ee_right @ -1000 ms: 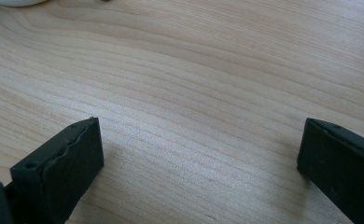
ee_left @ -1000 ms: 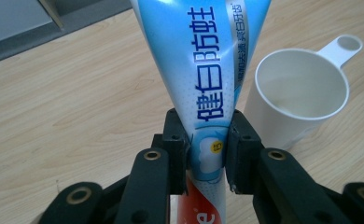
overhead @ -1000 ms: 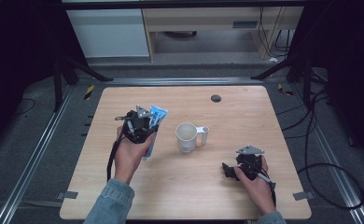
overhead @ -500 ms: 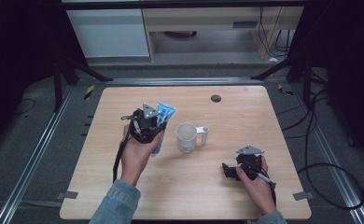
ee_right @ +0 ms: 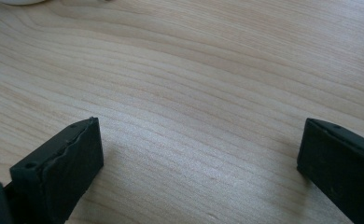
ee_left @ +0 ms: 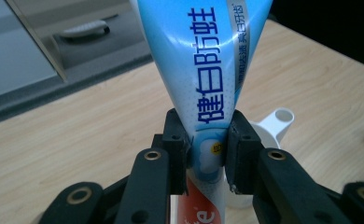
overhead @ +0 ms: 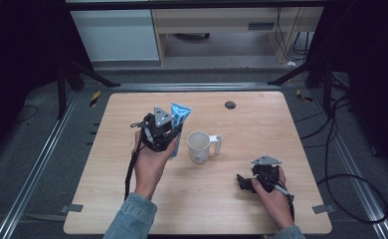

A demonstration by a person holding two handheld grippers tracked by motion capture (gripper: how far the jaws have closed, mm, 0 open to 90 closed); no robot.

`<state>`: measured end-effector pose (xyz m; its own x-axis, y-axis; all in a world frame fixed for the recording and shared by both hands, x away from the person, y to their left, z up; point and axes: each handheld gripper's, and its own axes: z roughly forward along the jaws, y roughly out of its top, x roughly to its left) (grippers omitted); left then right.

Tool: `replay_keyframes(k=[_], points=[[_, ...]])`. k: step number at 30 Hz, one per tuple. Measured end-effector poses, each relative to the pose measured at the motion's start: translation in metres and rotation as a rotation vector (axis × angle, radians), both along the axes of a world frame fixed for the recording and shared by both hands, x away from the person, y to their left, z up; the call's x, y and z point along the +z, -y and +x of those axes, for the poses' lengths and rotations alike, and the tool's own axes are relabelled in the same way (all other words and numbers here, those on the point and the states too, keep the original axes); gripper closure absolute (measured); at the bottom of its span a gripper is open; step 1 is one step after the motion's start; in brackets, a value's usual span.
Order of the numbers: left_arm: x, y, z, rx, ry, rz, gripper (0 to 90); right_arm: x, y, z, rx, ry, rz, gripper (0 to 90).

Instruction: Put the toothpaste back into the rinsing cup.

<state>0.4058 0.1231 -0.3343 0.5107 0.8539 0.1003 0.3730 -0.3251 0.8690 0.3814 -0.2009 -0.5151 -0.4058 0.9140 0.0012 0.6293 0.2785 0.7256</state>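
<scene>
A light blue toothpaste tube (ee_left: 213, 65) with dark blue print stands upright, crimped end up, between the black jaws of my left gripper (ee_left: 207, 154), which is shut on its lower part. From above, the tube (overhead: 180, 117) and left gripper (overhead: 158, 130) hang over the table just left of a white mug (overhead: 200, 146) with its handle to the right. My right gripper (overhead: 242, 182) lies low at the front right of the table. Its jaws stand wide apart over bare wood in the right gripper view (ee_right: 199, 154), with nothing between them.
The wooden table (overhead: 261, 124) has a small dark round disc (overhead: 230, 104) near its far edge. Metal rails run along both sides, and cables lie on the floor to the right. A white cabinet and a shelf stand beyond the table.
My left gripper has lifted the toothpaste tube and carried it rightward, closer to the mug. The right gripper has stayed in place.
</scene>
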Motion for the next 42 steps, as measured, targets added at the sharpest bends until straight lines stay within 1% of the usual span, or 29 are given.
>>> replay_keyframes(k=[1,2,5,6,9,11,12,18,23,25,26,27,28,31,32,39,42], points=[[0.001,0.001,0.000,0.005,0.013,-0.005,72.4,-0.001,0.001,0.000,0.006,0.009,-0.012,0.6],[0.002,0.004,-0.001,0.005,0.028,-0.010,72.4,0.000,0.000,0.000,0.005,0.006,-0.006,0.6],[0.004,0.007,0.000,0.002,0.031,-0.015,72.4,0.000,0.000,0.000,0.003,0.001,-0.002,0.6],[0.005,0.009,0.001,0.001,0.039,-0.025,72.5,0.000,0.000,0.000,0.002,0.001,-0.002,0.6],[0.006,0.012,0.002,-0.001,0.044,-0.032,72.4,0.000,0.000,0.000,0.003,0.001,-0.002,0.6],[0.008,0.015,0.003,-0.003,0.052,-0.038,72.4,0.000,0.000,0.000,0.003,0.001,-0.001,0.6],[0.009,0.016,0.002,-0.001,0.063,-0.044,72.4,0.000,0.000,0.000,0.003,0.001,-0.002,0.5],[0.016,0.020,0.004,0.002,0.079,-0.053,72.5,0.000,0.000,0.000,0.004,0.001,-0.001,0.6],[0.017,0.022,0.008,0.004,0.085,-0.060,72.5,0.000,0.000,0.000,0.004,0.001,-0.001,0.6],[0.018,0.022,0.010,0.005,0.086,-0.068,72.5,0.000,0.000,0.000,0.004,0.001,-0.001,0.6],[0.019,0.022,0.012,0.011,0.093,-0.080,72.5,0.000,0.000,0.000,0.007,0.001,-0.001,0.6],[0.019,0.022,0.012,0.011,0.093,-0.080,72.5,0.000,0.000,0.000,0.010,0.001,-0.001,0.5],[0.020,0.023,0.012,0.018,0.105,-0.091,72.5,0.000,0.001,0.000,0.012,0.001,-0.001,0.6],[0.022,0.025,0.011,0.019,0.114,-0.095,72.5,0.000,0.001,0.000,0.011,0.001,-0.001,0.5],[0.023,0.027,0.011,0.021,0.122,-0.107,72.5,0.000,0.001,0.000,0.012,0.001,-0.001,0.6],[0.027,0.032,0.009,0.020,0.142,-0.117,72.5,0.000,0.001,0.000,0.012,0.001,-0.001,0.6],[0.032,0.034,0.008,0.020,0.162,-0.121,72.5,0.000,0.001,0.000,0.012,0.001,-0.001,0.5]])
